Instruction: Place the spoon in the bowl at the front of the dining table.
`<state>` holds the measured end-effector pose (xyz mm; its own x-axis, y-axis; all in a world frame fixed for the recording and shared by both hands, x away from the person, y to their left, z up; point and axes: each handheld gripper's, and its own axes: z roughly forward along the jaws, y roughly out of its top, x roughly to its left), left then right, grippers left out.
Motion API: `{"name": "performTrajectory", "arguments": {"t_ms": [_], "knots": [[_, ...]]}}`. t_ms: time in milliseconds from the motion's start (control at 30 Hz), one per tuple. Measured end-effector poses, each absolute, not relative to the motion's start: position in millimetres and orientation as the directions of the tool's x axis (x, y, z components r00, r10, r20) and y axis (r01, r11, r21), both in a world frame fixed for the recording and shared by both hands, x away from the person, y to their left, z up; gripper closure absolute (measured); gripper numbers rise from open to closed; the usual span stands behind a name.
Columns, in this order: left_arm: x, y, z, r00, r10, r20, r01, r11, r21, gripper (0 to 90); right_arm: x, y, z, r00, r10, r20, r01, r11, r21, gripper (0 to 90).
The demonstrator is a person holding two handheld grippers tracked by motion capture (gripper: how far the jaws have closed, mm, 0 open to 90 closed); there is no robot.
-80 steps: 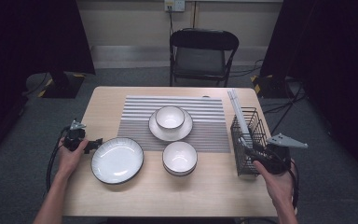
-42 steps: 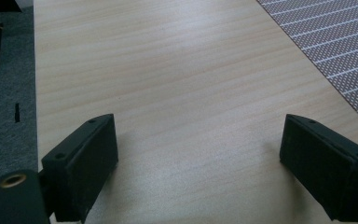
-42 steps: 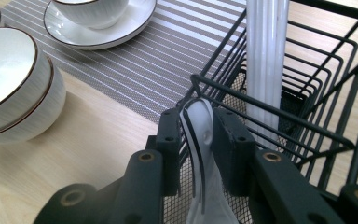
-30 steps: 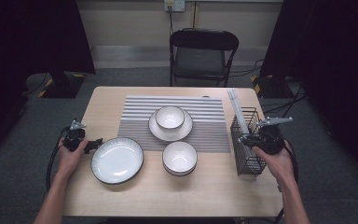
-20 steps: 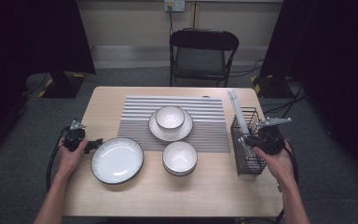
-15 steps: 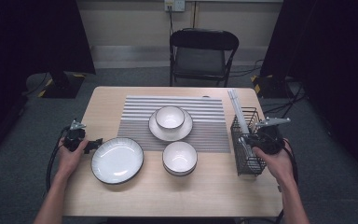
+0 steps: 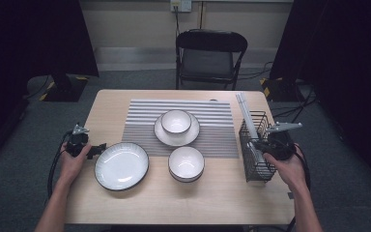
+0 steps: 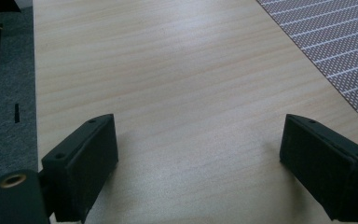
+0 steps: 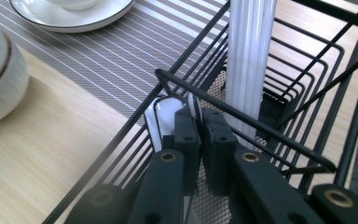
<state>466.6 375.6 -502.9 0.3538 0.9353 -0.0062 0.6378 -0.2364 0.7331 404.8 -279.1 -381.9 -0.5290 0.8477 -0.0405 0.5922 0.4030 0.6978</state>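
While nearly closed, right hand-held gripper point(image 9: 200, 140) inside wire basket point(image 9: 279, 116), white spoon point(image 9: 161, 116) just beside.

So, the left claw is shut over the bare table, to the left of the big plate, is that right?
Not quite. The left claw is open, with its jaws wide apart, as the left gripper view shows. The rest holds: it is over the bare table, to the left of the big plate.
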Motion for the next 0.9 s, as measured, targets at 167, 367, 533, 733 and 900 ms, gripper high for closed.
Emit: {"name": "performTrajectory", "arguments": {"t_ms": [167, 367, 533, 733, 900], "knots": [[467, 376, -503, 0.354, 0.935, -0.005, 0.638, -0.238, 0.733, 10.9, 402, -283, -381, -0.525, 0.850, -0.041, 0.583, 0.394, 0.710, 86.0], [467, 376, -503, 0.354, 0.935, -0.006, 0.638, -0.237, 0.733, 10.9, 398, -287, -382, -0.549, 0.834, -0.048, 0.541, 0.399, 0.740, 86.1], [467, 376, -503, 0.354, 0.935, -0.006, 0.638, -0.237, 0.733, 10.9, 397, -289, -379, -0.570, 0.820, -0.041, 0.528, 0.405, 0.747, 86.2], [467, 376, -503, 0.354, 0.935, -0.007, 0.638, -0.236, 0.733, 10.9, 394, -293, -377, -0.583, 0.812, -0.033, 0.518, 0.403, 0.755, 86.1], [467, 375, -503, 0.354, 0.935, -0.009, 0.638, -0.234, 0.734, 10.7, 390, -300, -374, -0.576, 0.818, -0.014, 0.513, 0.374, 0.773, 86.2]]}}
